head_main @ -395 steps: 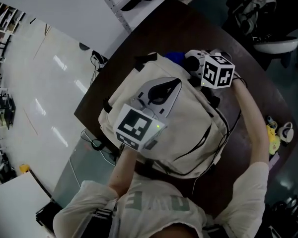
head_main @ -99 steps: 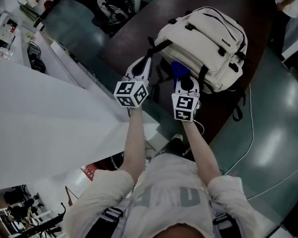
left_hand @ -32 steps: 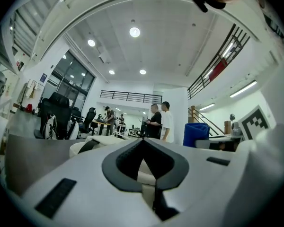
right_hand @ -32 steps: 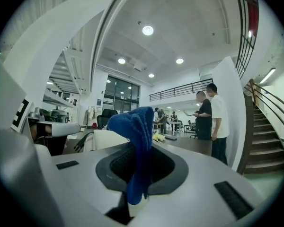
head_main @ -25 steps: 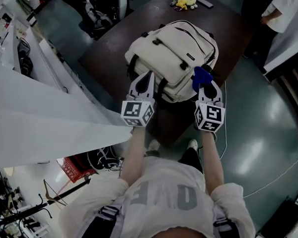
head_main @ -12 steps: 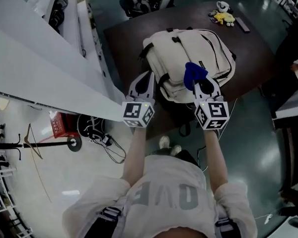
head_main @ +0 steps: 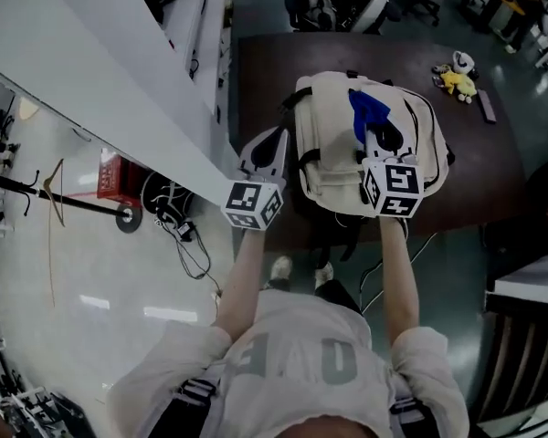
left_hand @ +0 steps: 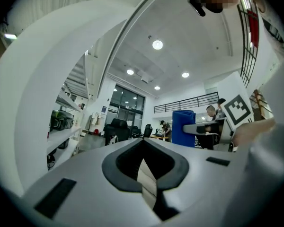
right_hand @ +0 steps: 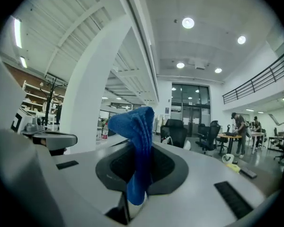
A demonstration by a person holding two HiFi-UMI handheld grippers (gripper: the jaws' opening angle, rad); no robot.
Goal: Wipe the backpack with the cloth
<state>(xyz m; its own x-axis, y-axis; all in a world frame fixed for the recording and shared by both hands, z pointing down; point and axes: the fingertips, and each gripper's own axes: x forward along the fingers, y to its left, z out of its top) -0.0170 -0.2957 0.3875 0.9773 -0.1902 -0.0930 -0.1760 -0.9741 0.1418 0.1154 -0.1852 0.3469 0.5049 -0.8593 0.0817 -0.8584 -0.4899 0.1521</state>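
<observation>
A cream backpack (head_main: 333, 153) lies on the dark brown table (head_main: 265, 71). My right gripper (head_main: 384, 135) hangs over the backpack's top face, shut on a blue cloth (head_main: 369, 112) that sticks up out of the jaws. In the right gripper view the cloth (right_hand: 138, 145) fills the gap between the jaws. My left gripper (head_main: 276, 142) is shut with nothing in it, beside the backpack's left edge near a black strap. In the left gripper view the gripper (left_hand: 143, 148) points out into the room, with the cloth (left_hand: 183, 126) at the right.
A yellow toy (head_main: 455, 81), a cup (head_main: 463, 62) and a dark remote (head_main: 487, 106) lie at the table's far right. Office chairs (head_main: 333, 3) stand beyond the table. A long white counter (head_main: 119, 71) runs along the left, with a red crate (head_main: 116, 177) and floor cables (head_main: 178, 226) below it.
The person has stepped round the table, so the backpack now lies straight ahead. My right gripper has carried the cloth further over the backpack. The left gripper stays shut at its left edge.
</observation>
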